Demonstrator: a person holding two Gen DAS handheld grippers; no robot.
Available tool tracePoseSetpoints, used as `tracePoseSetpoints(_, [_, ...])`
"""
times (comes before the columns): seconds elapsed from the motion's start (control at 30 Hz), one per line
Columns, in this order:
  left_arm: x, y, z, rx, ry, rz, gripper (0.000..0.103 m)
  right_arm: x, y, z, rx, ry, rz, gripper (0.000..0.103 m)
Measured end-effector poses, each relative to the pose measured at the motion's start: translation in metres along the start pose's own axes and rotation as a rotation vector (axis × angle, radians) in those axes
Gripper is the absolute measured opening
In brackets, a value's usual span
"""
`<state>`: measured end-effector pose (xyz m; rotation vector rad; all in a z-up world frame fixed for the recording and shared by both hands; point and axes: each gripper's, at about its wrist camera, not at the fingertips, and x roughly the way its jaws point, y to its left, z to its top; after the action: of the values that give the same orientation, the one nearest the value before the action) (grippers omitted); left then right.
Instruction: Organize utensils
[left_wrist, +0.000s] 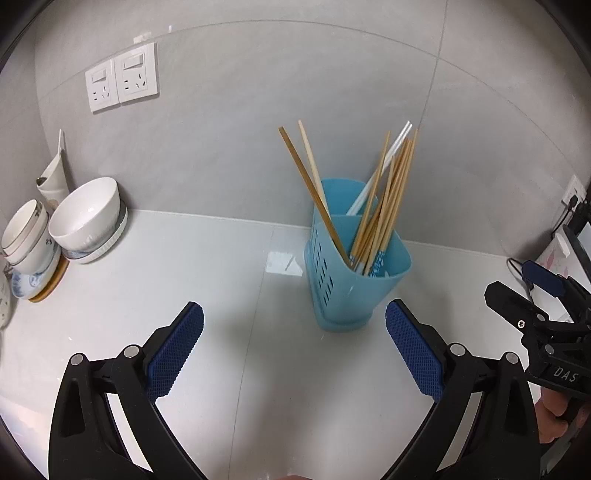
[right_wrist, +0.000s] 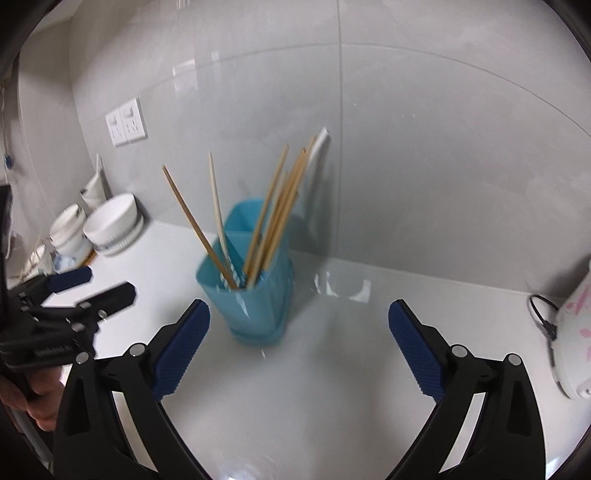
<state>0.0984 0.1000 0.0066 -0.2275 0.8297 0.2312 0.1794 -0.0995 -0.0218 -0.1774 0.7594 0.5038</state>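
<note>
The tall light-blue plastic utensil holder (left_wrist: 354, 258) with slotted sides stands upright on the glossy white countertop (left_wrist: 147, 295), close to the grey tiled back wall (left_wrist: 258, 110). A bundle of bamboo chopsticks (left_wrist: 388, 199) leans toward one o'clock inside it, with a couple of white ones among them; two more pale wooden sticks (left_wrist: 310, 177) lean the other way, toward eleven. Blue-patterned tips show at the bottom of the holder's inner compartment.

My left gripper (left_wrist: 295, 332) hangs just short of the holder — jaws wide apart, nothing between the blue ribbed pads (left_wrist: 173, 354), the holder at roughly one o'clock from the gap. My right gripper (right_wrist: 299, 332) is also spread wide and empty; in its blurred view the holder (right_wrist: 251, 288) sits at eleven o'clock, just beyond the left pad and not touched. Each tool shows in the other's picture: the right gripper (left_wrist: 517, 291) at three o'clock of the left view, the left gripper (right_wrist: 92, 284) at nine o'clock of the right view, a hand (right_wrist: 40, 402) gripping its handle.

Further out, at nine o'clock in the left view — a white ceramic bowl (left_wrist: 88, 218) on a ribbed white plate, stacked small bowls (left_wrist: 27, 232) on blue-patterned dishes. Two white wall sockets (left_wrist: 122, 77) at eleven. A white appliance with pink markings (right_wrist: 576, 332) and a black cable sits at three o'clock in the right view.
</note>
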Motion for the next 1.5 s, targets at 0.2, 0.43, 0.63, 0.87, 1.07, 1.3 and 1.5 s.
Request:
tracePoseSetpoints(0.2, [-0.003,-0.004,-0.011,0.029,0.029,0.013,0.097,-0.006,-0.005,-0.014,0.019,0.041,-0.018,0.094])
tracePoseSetpoints(0.43, [-0.001,-0.005,-0.015,0.031,0.047,0.021,0.097,-0.009,-0.009,-0.017,0.028,0.045,-0.024,0.094])
tracePoseSetpoints(0.63, [0.002,-0.005,-0.015,0.028,0.055,0.034,0.097,-0.008,-0.007,-0.018,0.028,0.052,-0.018,0.094])
tracePoseSetpoints(0.87, [0.005,-0.004,-0.014,0.022,0.059,0.033,0.097,-0.008,-0.007,-0.018,0.026,0.058,-0.018,0.094])
tracePoseSetpoints(1.07, [0.004,-0.005,-0.014,0.024,0.056,0.028,0.097,-0.007,-0.006,-0.019,0.027,0.062,-0.018,0.094])
tracePoseSetpoints(1.3, [0.004,-0.005,-0.013,0.026,0.054,0.023,0.097,-0.006,-0.005,-0.020,0.024,0.063,-0.021,0.094])
tracePoseSetpoints(1.5, [0.003,-0.005,-0.013,0.031,0.048,0.022,0.097,-0.007,-0.006,-0.020,0.024,0.062,-0.024,0.094])
